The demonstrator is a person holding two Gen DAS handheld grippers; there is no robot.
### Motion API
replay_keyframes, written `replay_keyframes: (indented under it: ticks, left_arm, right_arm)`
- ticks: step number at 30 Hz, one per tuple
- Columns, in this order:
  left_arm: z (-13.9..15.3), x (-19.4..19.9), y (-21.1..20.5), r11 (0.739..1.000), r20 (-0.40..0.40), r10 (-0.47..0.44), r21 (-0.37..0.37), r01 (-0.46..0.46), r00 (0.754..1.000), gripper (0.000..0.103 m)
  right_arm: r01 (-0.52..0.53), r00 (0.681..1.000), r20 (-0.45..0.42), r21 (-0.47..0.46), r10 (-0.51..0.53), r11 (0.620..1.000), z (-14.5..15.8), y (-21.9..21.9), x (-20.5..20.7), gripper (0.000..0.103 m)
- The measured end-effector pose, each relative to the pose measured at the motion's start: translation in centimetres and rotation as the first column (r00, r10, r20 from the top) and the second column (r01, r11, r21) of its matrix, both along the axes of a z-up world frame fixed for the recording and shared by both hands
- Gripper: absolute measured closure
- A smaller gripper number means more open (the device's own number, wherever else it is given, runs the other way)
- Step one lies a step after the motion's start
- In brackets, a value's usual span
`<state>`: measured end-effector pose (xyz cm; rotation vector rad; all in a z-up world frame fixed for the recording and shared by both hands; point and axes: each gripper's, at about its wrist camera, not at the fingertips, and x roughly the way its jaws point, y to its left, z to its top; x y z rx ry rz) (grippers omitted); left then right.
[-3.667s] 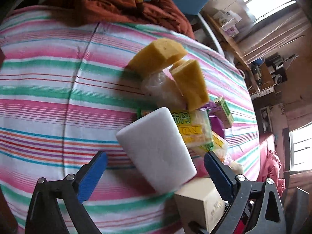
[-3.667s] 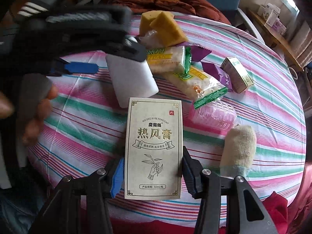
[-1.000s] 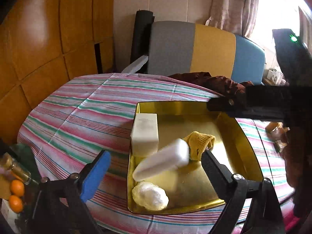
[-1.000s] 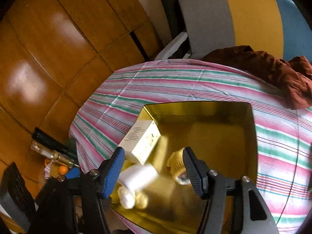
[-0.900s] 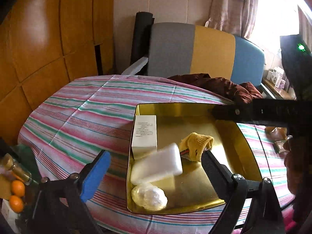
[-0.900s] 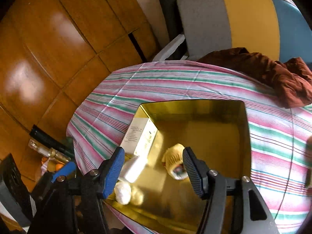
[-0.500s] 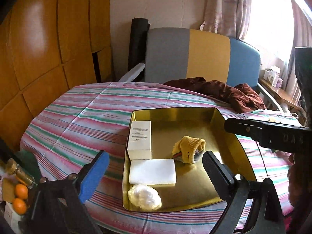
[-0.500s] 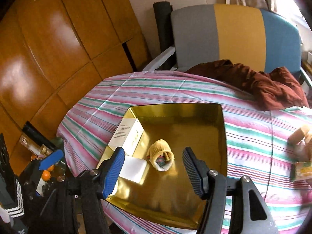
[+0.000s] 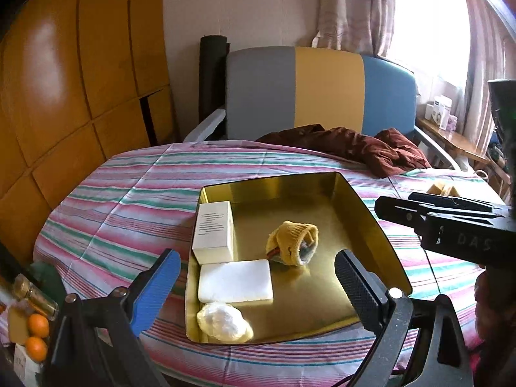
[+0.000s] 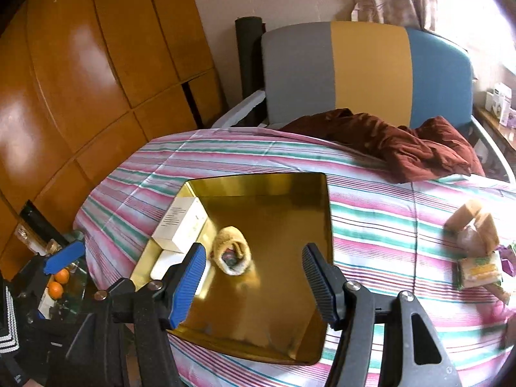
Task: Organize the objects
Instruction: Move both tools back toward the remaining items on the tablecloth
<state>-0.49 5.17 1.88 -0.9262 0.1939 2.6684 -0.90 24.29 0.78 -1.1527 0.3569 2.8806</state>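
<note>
Left wrist view: white block [image 9: 235, 281] now flat in gold tray [image 9: 371, 225], prob. settled; my left gripper [image 9: 254, 277] and right gripper [image 10: 254, 277] wide, empty; more items remain.

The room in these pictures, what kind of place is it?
Probably a room in a home, perhaps a dining or living room: a table under a striped cloth, an upholstered chair with a brown garment on it, wooden cabinet doors, and a curtained window.

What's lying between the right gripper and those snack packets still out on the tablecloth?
Nothing visible: bare striped tablecloth runs from the open right gripper to the snack packets beyond the gold tray.
</note>
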Motion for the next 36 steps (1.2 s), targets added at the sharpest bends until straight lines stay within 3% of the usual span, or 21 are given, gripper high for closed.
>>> replay_keyframes:
  ticks: [12, 21, 30, 36]
  left_arm:
    - [0.1, 0.6, 3.2, 0.996, -0.006, -0.091, -0.023, 0.091, 0.996, 0.006]
    - [0.0, 0.7, 7.0, 0.981, 0.014, -0.192, -0.024, 0.192, 0.981, 0.006]
    - [0.1, 1.3, 12.1, 0.95, 0.032, -0.312, -0.025, 0.312, 0.95, 0.006]
    - [-0.3, 1.8, 16.0, 0.921, 0.048, -0.385, -0.038, 0.387, 0.922, 0.006]
  right_arm:
    - [0.11, 0.994, 0.027, -0.008, -0.109, 0.994, -1.4, 4.2, 2.3, 0.04]
    - [0.244, 0.967, 0.076, -0.019, -0.242, 0.97, -3.0, 9.4, 5.3, 0.04]
    - [0.407, 0.908, 0.129, -0.043, -0.399, 0.912, -4.0, 16.7, 10.4, 0.04]
    - [0.539, 0.837, 0.144, -0.05, -0.528, 0.841, -3.9, 22.3, 15.4, 0.04]
